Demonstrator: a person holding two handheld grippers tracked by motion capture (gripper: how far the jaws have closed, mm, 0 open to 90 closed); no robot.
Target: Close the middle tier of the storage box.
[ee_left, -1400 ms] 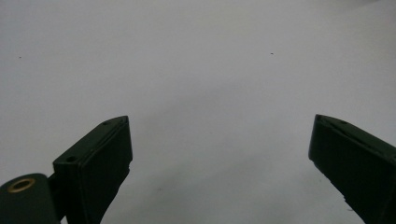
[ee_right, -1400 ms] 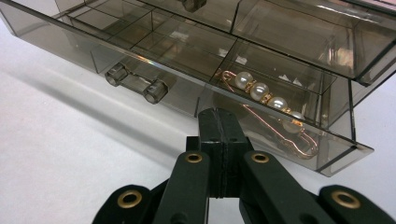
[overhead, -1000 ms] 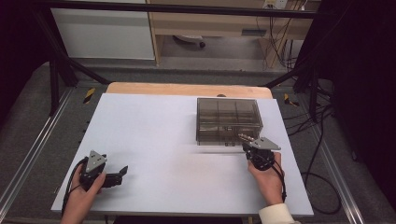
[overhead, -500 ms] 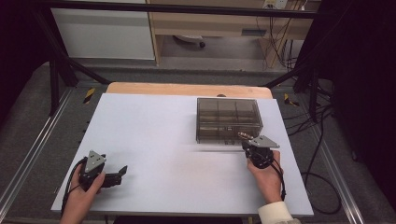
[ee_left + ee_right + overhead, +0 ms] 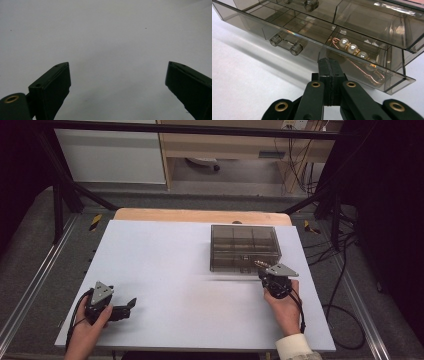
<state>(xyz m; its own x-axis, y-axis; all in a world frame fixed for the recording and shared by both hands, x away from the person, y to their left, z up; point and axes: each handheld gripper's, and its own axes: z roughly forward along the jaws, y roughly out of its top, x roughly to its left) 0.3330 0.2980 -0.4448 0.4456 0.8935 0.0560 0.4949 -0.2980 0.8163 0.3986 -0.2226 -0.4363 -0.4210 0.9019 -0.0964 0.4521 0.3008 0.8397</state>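
right fingers (image 5: 329, 65) pressed together at the smoky drawer box's (image 5: 244, 247) near front; left fingers (image 5: 117, 85) spread wide, empty.

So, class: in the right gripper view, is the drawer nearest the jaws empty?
No: the drawer holds a gold pin with pearl beads.

One smoky drawer box (image 5: 244, 247), one pearl pin (image 5: 357, 53), two hand-held grippers (image 5: 126, 306).
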